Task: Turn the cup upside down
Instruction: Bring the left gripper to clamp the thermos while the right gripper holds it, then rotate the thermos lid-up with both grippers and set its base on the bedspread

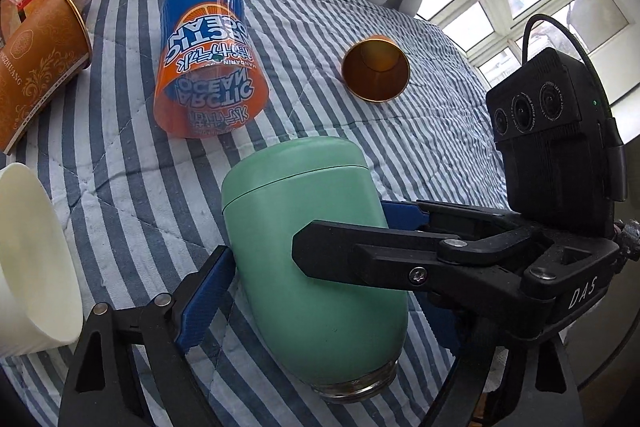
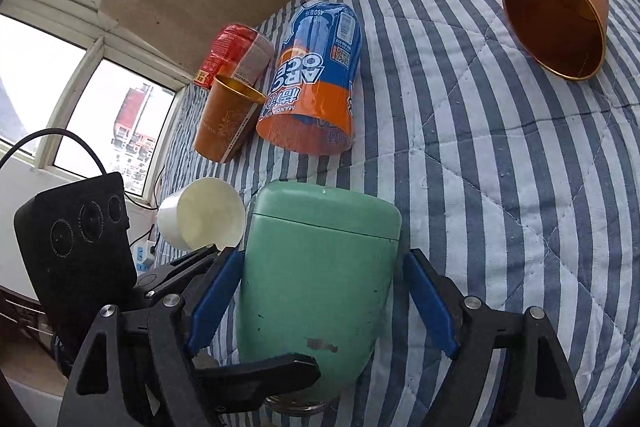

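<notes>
Orange-blue cup reads "ARCTIC OCEAN"; claw reads "DAS".

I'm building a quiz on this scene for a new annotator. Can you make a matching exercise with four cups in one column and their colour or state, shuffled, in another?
Column 1
1. green cup
2. Arctic Ocean cup
3. white cup
4. small gold-lined cup

Column 2
A. lying on its side, open mouth toward the left wrist camera
B. between the blue pads of both tools
C. orange and blue, standing mouth-down on the striped cloth
D. plain, at the left edge of the left wrist view

Pairs: 1-B, 2-C, 3-D, 4-A
</notes>
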`<state>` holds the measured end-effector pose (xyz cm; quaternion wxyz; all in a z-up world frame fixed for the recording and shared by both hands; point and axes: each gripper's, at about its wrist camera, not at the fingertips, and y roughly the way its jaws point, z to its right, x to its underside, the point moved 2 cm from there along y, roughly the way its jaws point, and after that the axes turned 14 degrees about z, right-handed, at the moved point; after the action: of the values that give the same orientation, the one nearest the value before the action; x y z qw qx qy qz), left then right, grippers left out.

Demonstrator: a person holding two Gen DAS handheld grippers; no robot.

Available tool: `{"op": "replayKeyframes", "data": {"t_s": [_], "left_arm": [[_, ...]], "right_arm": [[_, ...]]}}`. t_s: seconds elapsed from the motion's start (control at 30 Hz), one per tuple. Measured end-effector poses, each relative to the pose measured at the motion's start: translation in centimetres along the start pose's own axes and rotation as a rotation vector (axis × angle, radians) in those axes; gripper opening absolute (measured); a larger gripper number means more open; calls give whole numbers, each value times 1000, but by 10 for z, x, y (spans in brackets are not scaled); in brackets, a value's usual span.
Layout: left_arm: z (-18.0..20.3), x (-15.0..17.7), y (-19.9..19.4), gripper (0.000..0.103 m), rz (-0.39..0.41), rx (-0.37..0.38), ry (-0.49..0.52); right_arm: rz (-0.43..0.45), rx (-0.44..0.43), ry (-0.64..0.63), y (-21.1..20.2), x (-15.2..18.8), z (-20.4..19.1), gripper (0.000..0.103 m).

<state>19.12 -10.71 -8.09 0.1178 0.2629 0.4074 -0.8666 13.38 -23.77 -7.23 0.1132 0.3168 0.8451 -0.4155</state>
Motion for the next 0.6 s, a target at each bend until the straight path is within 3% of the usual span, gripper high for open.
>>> {"op": "replayKeyframes", "data": {"t_s": [0.37, 0.6], "left_arm": [[14, 2, -7, 87, 59, 5, 77], [51, -15, -5, 85, 191, -73, 285]], "right_arm": [[75, 10, -96, -9, 5, -17, 75], [249, 57, -287, -41, -3, -33, 74]]}}
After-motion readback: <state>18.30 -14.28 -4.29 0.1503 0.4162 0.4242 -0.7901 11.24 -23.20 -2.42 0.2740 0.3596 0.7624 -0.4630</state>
